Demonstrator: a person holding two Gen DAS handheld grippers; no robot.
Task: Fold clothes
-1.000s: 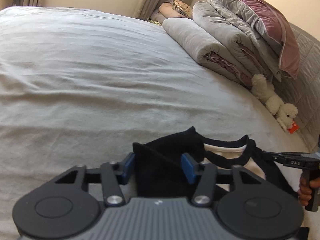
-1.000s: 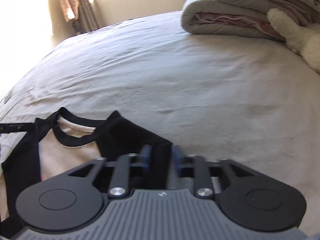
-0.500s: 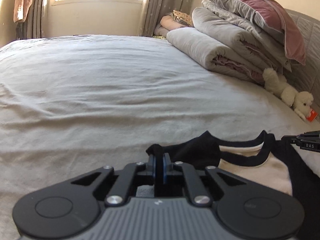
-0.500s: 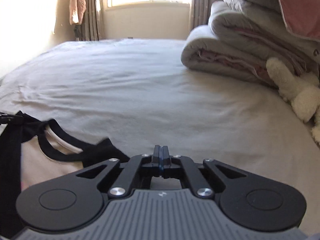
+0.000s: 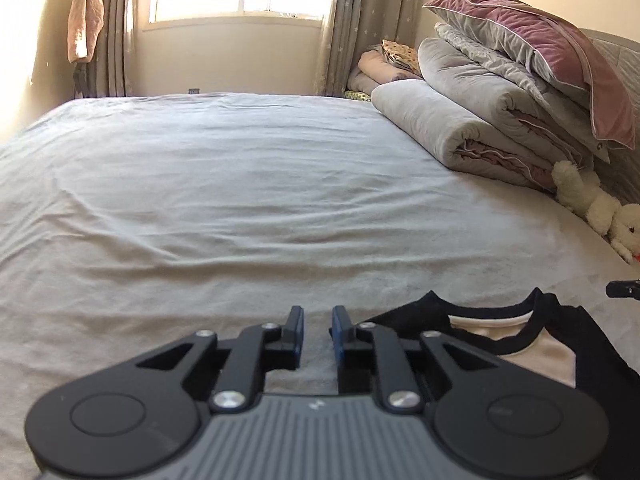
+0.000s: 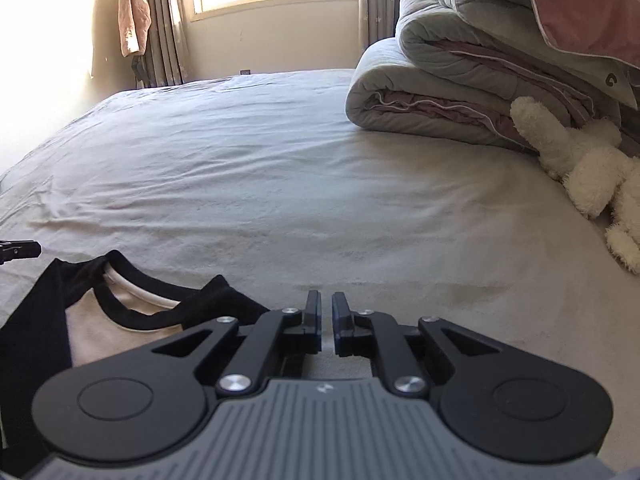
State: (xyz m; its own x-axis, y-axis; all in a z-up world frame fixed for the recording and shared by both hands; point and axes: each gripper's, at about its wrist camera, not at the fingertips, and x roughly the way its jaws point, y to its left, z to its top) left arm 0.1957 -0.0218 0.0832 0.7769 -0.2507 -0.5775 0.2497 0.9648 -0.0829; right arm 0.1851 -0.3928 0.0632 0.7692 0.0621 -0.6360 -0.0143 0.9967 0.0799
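Black-and-cream shirt point(image 5: 532, 344) lies on bed point(image 5: 240, 208), between both tools. Left gripper point(image 5: 318, 332) and right gripper point(image 6: 326, 320) opening, jaws empty, nothing between them. Looks like fold just released; next needs fresh grab on an edge.

Grey bed point(image 5: 240, 184), shirt point(image 5: 540, 344), quilts point(image 5: 460, 128), plush point(image 5: 596, 204)

The left hand-held gripper point(image 5: 317, 332) has a ribbed grey body, two round black discs, matte black linkage arms with silver screws, and blue pads on its fingers point(image 5: 340, 330). The right hand-held gripper point(image 6: 326, 322) is built the same, with a small white mark on its grey body.
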